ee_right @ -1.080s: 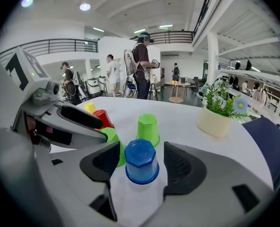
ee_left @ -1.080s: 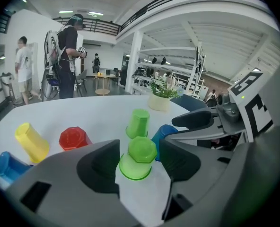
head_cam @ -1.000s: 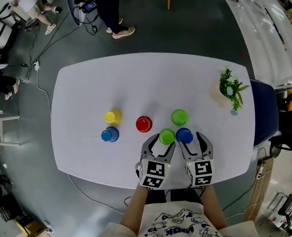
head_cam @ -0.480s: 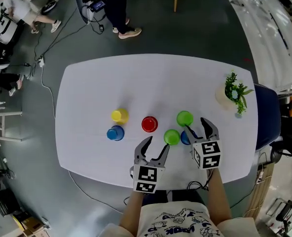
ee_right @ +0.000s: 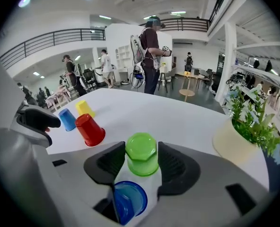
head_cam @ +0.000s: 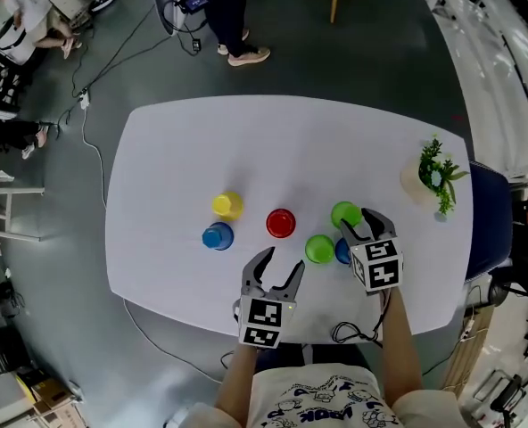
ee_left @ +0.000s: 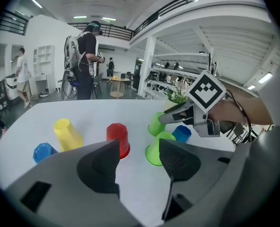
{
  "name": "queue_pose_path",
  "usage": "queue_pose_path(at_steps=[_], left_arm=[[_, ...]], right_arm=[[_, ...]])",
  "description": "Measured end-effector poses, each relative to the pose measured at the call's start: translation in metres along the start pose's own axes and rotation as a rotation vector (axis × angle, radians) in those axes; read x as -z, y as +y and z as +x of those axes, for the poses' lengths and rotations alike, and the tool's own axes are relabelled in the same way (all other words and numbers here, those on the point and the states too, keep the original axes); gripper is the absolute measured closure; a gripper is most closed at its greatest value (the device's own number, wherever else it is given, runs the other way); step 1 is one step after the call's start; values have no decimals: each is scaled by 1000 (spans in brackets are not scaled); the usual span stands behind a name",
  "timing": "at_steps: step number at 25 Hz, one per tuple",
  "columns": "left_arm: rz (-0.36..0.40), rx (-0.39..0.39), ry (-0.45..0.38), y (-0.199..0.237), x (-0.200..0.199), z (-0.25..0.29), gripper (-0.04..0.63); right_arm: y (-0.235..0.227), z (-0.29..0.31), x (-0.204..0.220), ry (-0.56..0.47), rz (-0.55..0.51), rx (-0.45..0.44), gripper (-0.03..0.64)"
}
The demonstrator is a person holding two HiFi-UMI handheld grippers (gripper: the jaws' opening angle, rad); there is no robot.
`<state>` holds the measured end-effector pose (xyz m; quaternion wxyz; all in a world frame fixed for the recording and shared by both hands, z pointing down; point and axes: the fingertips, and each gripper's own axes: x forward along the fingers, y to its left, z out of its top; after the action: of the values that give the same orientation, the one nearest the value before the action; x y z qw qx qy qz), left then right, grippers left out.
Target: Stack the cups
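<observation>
Closing right claw [ee_right: 141, 148] onto far green cup [ee_right: 142, 161], pads touching; left claw [ee_left: 139, 148] released, empty.

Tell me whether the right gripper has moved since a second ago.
Yes. The right gripper has gone forward, from around the right-hand blue cup to the far green cup, which stands between its jaws; they have just been closing.

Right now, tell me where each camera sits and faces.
Head view: on the person's head, steeply down at the table; shows forearms, left gripper, right gripper.
Left gripper view: on the left gripper, facing across the table; open jaws show.
Right gripper view: on the right gripper; its jaws, just closed further, clasp a green cup.
Shared: both gripper views show the red cup.
</observation>
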<state>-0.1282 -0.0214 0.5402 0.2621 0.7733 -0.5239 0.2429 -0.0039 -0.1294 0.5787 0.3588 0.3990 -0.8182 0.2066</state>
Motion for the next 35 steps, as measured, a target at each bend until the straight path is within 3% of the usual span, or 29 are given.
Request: queue_pose_path(at_steps=[4, 12, 22, 29, 35], left_arm=[[-5, -17, -2, 9, 1, -3, 325], [-2, -109, -19, 39, -11, 4, 325], [55, -152, 2, 54, -23, 39, 308], [50, -156, 51, 57, -14, 57, 313], [37, -147, 42, 53, -16, 63, 361]], right_arm=[[-3, -5, -4, -27, 13, 14, 391], [-43, -59, 3, -121, 152, 130, 391], [-58, -91, 68, -25, 191, 186, 391], [-44, -92, 84, -1, 206, 173, 391], [-42, -87, 94, 19, 211, 162, 391]])
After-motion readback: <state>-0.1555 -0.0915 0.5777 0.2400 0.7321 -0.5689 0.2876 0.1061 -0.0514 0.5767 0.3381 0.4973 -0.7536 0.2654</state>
